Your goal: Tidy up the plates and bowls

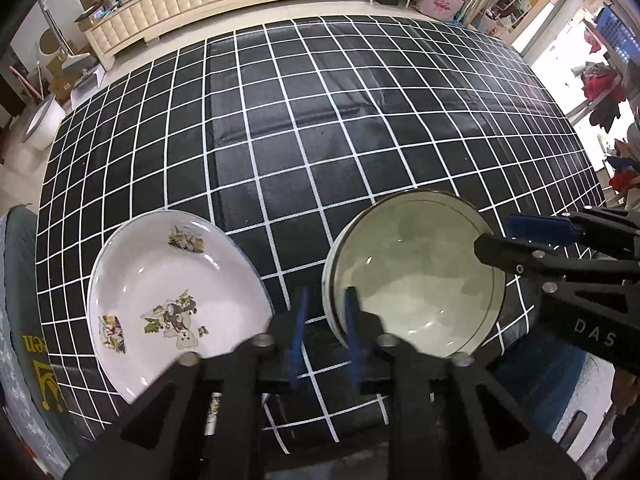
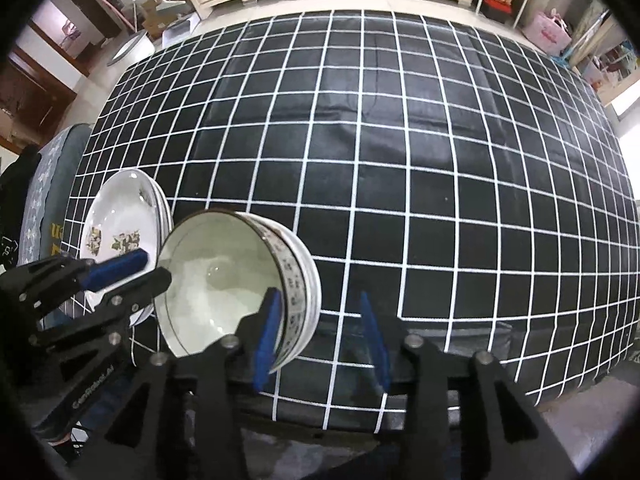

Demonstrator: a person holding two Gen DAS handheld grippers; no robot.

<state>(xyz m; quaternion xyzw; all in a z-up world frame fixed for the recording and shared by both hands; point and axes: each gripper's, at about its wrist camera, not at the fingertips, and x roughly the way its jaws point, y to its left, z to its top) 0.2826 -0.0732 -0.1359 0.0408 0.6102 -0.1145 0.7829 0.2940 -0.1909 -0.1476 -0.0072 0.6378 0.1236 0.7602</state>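
At about eight o'clock on the black tablecloth with a white grid (image 1: 360, 92) lie the stacked white oval plates with cartoon animal prints (image 1: 176, 300). Their near edge reaches close to the table's front edge; their left rim sits close to the cloth's left border, where a grey padded seat back with yellow lettering (image 1: 28, 340) stands just beside the table.

The left gripper (image 1: 326, 334) points steeply down between the plates and the bowls. Its blue pads stand a narrow way apart: the left pad is over bare cloth, the right pad (image 1: 354, 328) sits at the bowl's left rim, on the inner side. Whether it touches the rim cannot be told, and nothing is pinched.

At about six o'clock, just right of the plates and apart from them by a strip of cloth, stand the stacked pale green ceramic bowls with a dark rim line and patterned outer band (image 2: 224, 280), level on the cloth and close to the front edge.

The right gripper (image 2: 322, 340) straddles the bowls' right wall with jaws moderately wide: its left pad (image 2: 270, 332) is inside the bowl near the wall, its right pad stands clear over the cloth, so the wall is not clamped.

From nine through twelve to three o'clock the cloth lies bare to its far edges, with only shallow creases across the middle.
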